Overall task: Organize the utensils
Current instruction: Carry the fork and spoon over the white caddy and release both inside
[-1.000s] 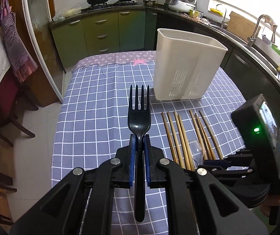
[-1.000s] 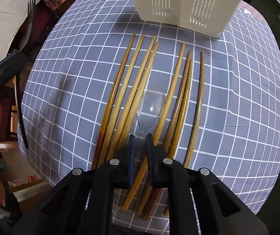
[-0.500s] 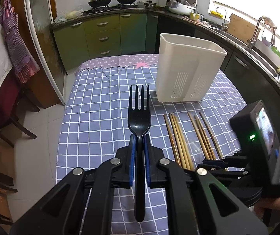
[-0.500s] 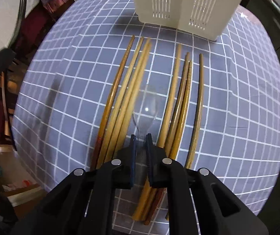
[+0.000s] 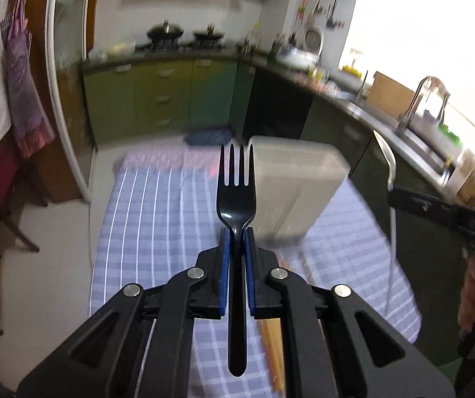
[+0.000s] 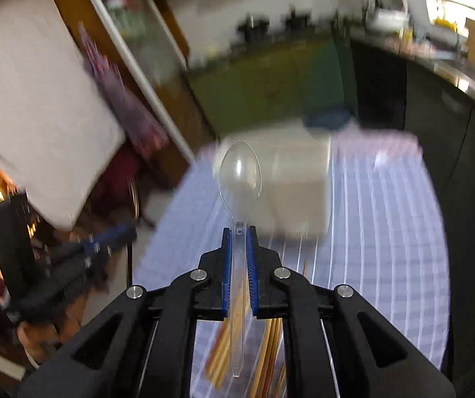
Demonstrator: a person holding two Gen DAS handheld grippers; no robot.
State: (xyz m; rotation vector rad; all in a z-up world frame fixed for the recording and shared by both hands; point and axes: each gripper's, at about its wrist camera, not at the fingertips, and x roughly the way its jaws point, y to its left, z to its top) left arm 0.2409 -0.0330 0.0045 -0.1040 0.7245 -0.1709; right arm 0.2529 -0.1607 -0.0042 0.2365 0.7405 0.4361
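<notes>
The left claw (image 5: 236, 245) is clamping a black fork (image 5: 236, 195) by its neck, prongs pointing up toward the middle of the left wrist frame, handle trailing back between the blue pads. The right claw (image 6: 238, 243) is gripping a clear plastic spoon (image 6: 240, 179) the same way, bowl forward at the centre of the right wrist frame. Both pieces are hanging in the air above the checked cloth on the worktop (image 5: 158, 219), with the white slotted holder (image 5: 295, 185) standing just behind the fork tips, right of centre. Brown chopsticks (image 6: 272, 341) are lying on the cloth under the right claw, low in the frame.

The step in hand seems to be carrying both pieces to the holder. To do it well, each claw should be tipping so the handle end is heading down into the open top, one piece at a time so the two tools are not crowding each other. The spoon is thin and slick, so the squeeze should be holding until its handle is well inside the rim; letting go early is risking a bounce off the edge
</notes>
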